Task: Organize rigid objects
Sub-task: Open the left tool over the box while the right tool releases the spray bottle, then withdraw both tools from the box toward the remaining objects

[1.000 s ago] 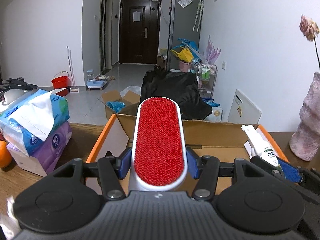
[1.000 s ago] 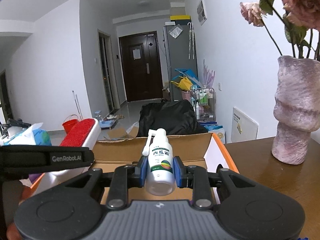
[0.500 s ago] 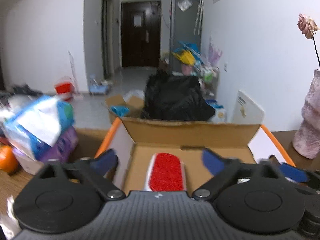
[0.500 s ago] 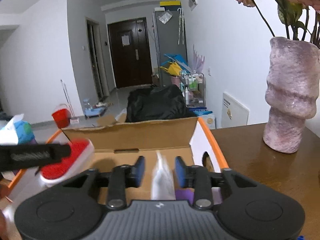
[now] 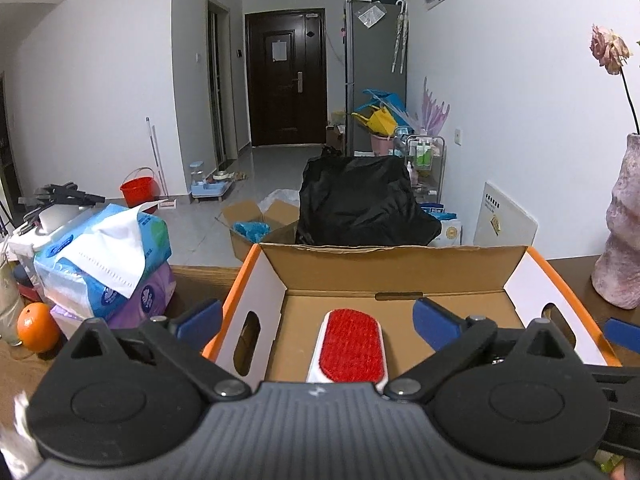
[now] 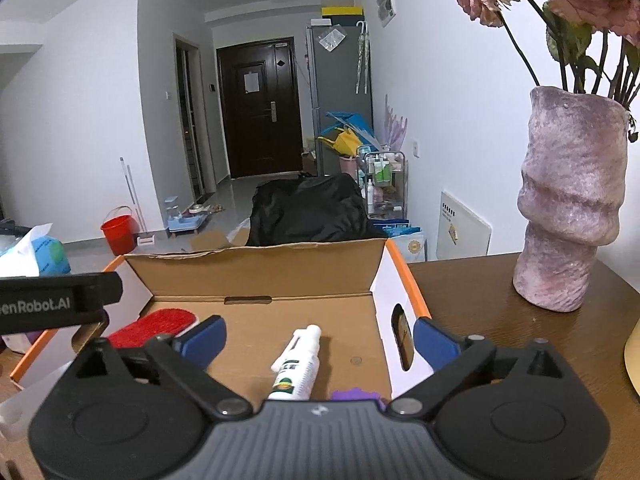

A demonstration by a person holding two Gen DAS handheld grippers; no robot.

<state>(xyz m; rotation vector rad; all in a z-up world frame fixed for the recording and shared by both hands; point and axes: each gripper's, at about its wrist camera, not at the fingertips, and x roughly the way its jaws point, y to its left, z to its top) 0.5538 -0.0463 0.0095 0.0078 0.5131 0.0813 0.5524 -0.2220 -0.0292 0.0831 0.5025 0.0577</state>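
1. The lint brush (image 5: 351, 344), red pile up in its white frame, lies flat on the floor of the open cardboard box (image 5: 394, 268); in the right wrist view it sits at about nine o'clock of the box floor.
2. The left tongs (image 5: 318, 318) hang over the brush with their blue pads (image 5: 434, 322) spread wide. They have just been opening, and the brush lies below the gap with neither pad on it.
3. The spray bottle (image 6: 297, 364), white with a green label, lies on its side on the box floor, nozzle toward the far wall of the box, just right of the brush.
4. The right tongs (image 6: 318, 338) are likewise spread and have just been opening. The bottle rests beneath them, free of both pads.
5. A scrap of something purple (image 6: 354, 394) shows beside the bottle at the near edge; I cannot tell what it is.
6. The box stands on a brown wooden table (image 6: 500, 328). At three o'clock of it stands a mauve vase (image 6: 568, 204) of dried roses; at nine o'clock, stacked tissue packs (image 5: 108, 264) and an orange (image 5: 37, 326).
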